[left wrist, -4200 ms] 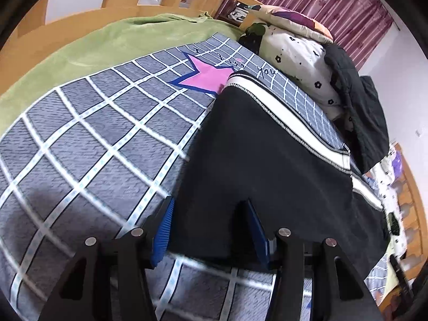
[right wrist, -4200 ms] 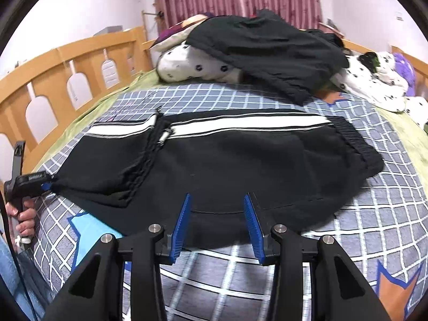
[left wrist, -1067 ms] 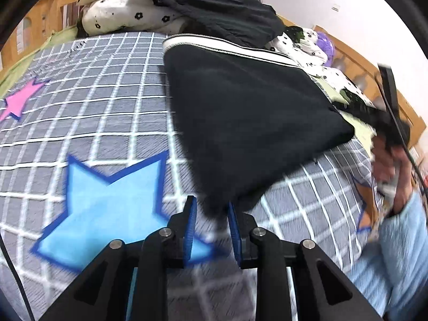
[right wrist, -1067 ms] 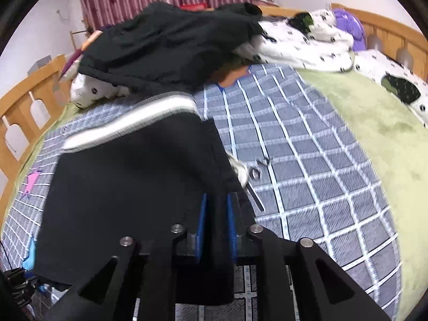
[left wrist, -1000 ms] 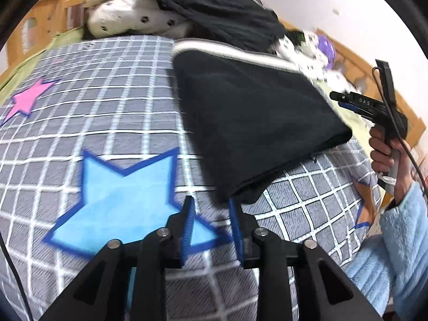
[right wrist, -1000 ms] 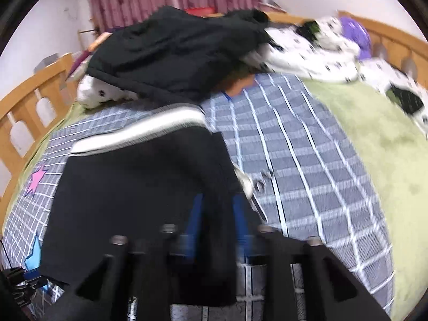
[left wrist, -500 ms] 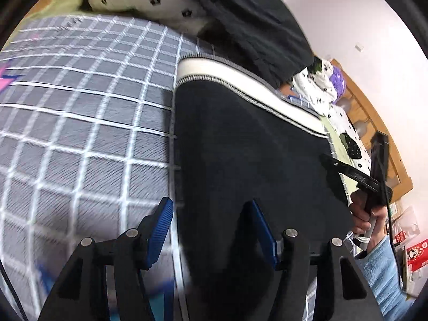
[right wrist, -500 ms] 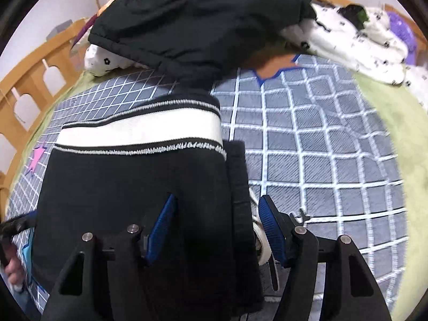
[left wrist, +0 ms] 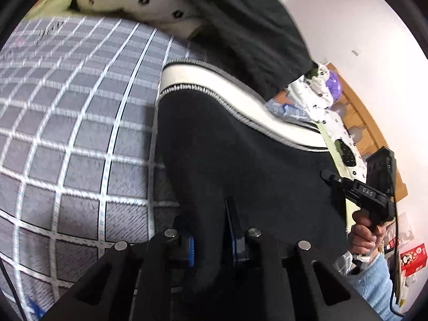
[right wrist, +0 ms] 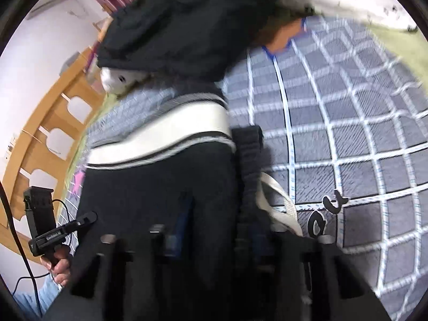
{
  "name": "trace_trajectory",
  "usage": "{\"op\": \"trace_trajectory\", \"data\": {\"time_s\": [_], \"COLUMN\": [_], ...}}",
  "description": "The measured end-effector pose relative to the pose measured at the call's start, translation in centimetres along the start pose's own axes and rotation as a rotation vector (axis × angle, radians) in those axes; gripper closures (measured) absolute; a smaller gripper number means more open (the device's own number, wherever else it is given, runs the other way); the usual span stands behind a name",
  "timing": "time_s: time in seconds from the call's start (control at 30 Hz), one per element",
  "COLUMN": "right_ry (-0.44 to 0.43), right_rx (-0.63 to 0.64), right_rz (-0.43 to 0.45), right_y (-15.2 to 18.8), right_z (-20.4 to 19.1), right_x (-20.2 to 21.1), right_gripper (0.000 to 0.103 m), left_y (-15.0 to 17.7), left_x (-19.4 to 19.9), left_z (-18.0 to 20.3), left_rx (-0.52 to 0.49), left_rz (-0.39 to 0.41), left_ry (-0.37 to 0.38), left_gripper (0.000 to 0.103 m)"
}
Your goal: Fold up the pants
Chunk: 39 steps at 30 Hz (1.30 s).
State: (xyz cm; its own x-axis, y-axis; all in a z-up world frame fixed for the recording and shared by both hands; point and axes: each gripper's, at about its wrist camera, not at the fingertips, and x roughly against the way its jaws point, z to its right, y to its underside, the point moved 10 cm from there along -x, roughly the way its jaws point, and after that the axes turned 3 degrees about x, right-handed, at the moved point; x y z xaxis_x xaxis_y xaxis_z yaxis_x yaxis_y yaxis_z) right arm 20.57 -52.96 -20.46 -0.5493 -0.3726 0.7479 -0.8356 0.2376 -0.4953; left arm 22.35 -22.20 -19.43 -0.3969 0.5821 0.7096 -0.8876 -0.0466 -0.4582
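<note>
Black pants with a white side stripe (left wrist: 240, 144) lie folded on the grey checked bedspread (left wrist: 80, 139). My left gripper (left wrist: 210, 230) is low over their near left edge, jaws closed in around a fold of black cloth. In the right wrist view the pants (right wrist: 160, 192) show with the white stripe (right wrist: 171, 131), ribbed waistband and white drawstring (right wrist: 281, 206). My right gripper (right wrist: 214, 222) sits at the waistband end with its jaws apart and black cloth lying between them; the view is blurred.
A pile of black clothing (left wrist: 246, 26) and white spotted pillows (left wrist: 139, 2) lies at the far side of the bed. A wooden bed rail (right wrist: 48, 139) runs along the left side and another (left wrist: 366, 133) along the right.
Both grippers opened after the fold and dropped lower and closer onto the pants. The left jaws have since narrowed on the near edge; the right jaws stay apart.
</note>
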Motion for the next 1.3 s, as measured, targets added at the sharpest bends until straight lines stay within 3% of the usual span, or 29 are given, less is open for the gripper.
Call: {"op": "trace_trajectory", "data": {"time_s": [0.13,0.3,0.4,0.5,0.57,0.67,0.7,0.8,0.87,0.93,1.0,1.07,1.17,1.23,1.27,1.3], "right_ry": [0.047,-0.047,-0.165,-0.231,-0.213,-0.044,-0.036,0.042,0.145,0.172,0.158,0.242,0.191,0.062,0.052,0.098], "right_rx": [-0.011,0.043,0.029,0.038,0.054,0.106,0.152,0.217,0.297,0.324,0.315,0.325,0.342,0.264,0.247,0.261], "right_rz": [0.065,0.134,0.112,0.047,-0.011,-0.018,0.004,-0.009,0.045,0.107,0.089,0.025,0.062,0.132,0.141,0.134], "right_y": [-0.2,0.2,1.0,2.7,4.4,6.6,6.9,6.7,5.5,4.0,3.2,3.0,2.8,2.2,2.1,2.3], "right_z": [-4.3,-14.2,-19.3,-22.5,-22.8,-20.2,-20.1,-20.7,-21.5,-22.4,-22.9,-21.7,-21.9,-21.7,-21.3,-20.8], "right_x": [2.8,4.8,3.1,-1.0,-4.6,-8.5,-8.6,-7.3,-5.4,-4.4,-5.6,-7.9,-7.0,-4.5,-3.9,-4.1], "right_gripper": [0.082,0.082,0.082,0.082,0.082,0.073,0.072,0.066,0.066,0.066,0.070,0.082,0.093,0.094,0.095,0.094], "left_y": [-1.8,-3.8,-3.5,-1.9,0.0,2.1,2.4,1.8,1.1,0.4,-0.2,-0.6,-1.3,-1.7,-2.0,-2.5], "left_x": [3.6,11.8,16.2,17.1,15.5,12.6,12.1,12.9,13.6,14.4,15.1,15.5,16.7,17.3,17.4,17.1], "left_z": [1.1,-2.8,-7.7,-12.1,-15.4,-17.4,-17.4,-16.7,-17.0,-17.7,-18.0,-18.0,-17.2,-16.2,-15.7,-14.8], "left_rx": [-0.011,-0.009,-0.004,-0.021,0.002,0.001,-0.050,-0.144,-0.112,-0.060,-0.049,-0.044,-0.057,-0.082,-0.095,-0.114], "left_rz": [0.026,0.062,0.035,-0.008,-0.053,-0.081,-0.068,-0.033,-0.014,0.032,0.063,0.084,0.131,0.168,0.183,0.192], "left_ry": [0.065,0.054,-0.009,-0.090,-0.130,-0.160,-0.195,-0.262,-0.267,-0.273,-0.291,-0.282,-0.267,-0.256,-0.249,-0.244], "left_gripper": [0.087,0.087,0.086,0.085,0.085,0.075,0.069,0.067,0.067,0.065,0.065,0.065,0.065,0.065,0.065,0.065]}}
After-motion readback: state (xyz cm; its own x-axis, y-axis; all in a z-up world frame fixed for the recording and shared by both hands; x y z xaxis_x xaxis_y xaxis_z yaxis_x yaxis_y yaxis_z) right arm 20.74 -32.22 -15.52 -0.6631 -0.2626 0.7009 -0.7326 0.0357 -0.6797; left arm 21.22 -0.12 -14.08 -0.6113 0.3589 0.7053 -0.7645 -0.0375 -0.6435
